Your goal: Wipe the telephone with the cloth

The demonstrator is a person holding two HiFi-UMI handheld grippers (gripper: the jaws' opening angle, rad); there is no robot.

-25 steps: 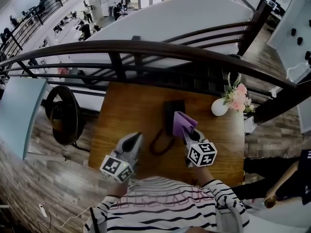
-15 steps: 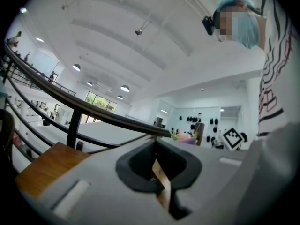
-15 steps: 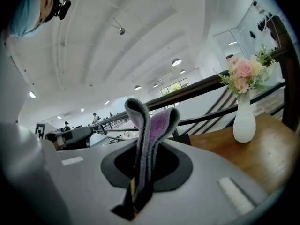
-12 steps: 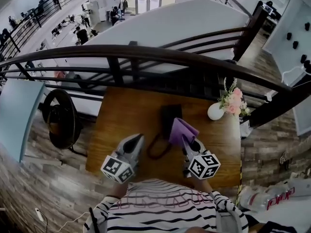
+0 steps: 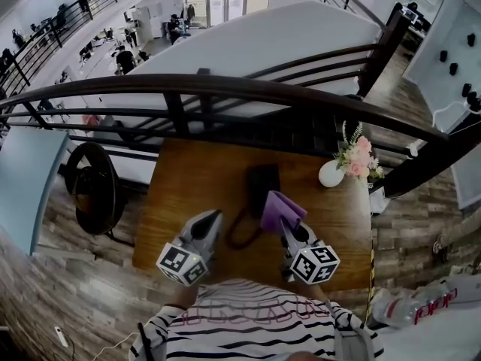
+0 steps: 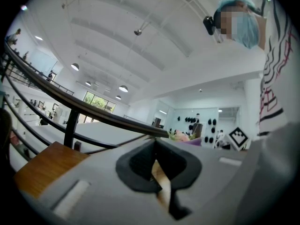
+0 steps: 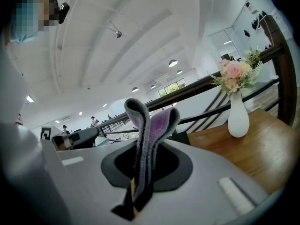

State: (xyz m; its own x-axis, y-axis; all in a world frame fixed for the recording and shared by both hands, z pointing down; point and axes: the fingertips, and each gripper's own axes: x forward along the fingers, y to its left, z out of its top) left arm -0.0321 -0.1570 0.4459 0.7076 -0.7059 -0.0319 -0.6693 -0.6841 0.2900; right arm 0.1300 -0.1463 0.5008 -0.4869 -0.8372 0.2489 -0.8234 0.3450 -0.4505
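Note:
The black telephone [image 5: 263,180] lies on the wooden table [image 5: 188,179], and its cord [image 5: 240,233] loops toward me. My right gripper [image 5: 285,224] is shut on a folded purple cloth [image 5: 282,210], held just right of and nearer than the telephone. In the right gripper view the cloth [image 7: 151,131] sticks up out of the pinched jaws of that gripper [image 7: 140,172]. My left gripper [image 5: 213,216] hovers left of the cord. Seen in its own view, the left gripper [image 6: 154,143] is shut with nothing in it.
A white vase of pink flowers [image 5: 335,171] stands at the table's far right corner, also seen as the vase [image 7: 237,116] in the right gripper view. A dark railing [image 5: 225,85] runs along the table's far edge. A round black stool [image 5: 94,179] sits left of the table.
The right gripper has drawn the cloth back toward me, off the telephone's near right side. The left gripper has stayed where it was.

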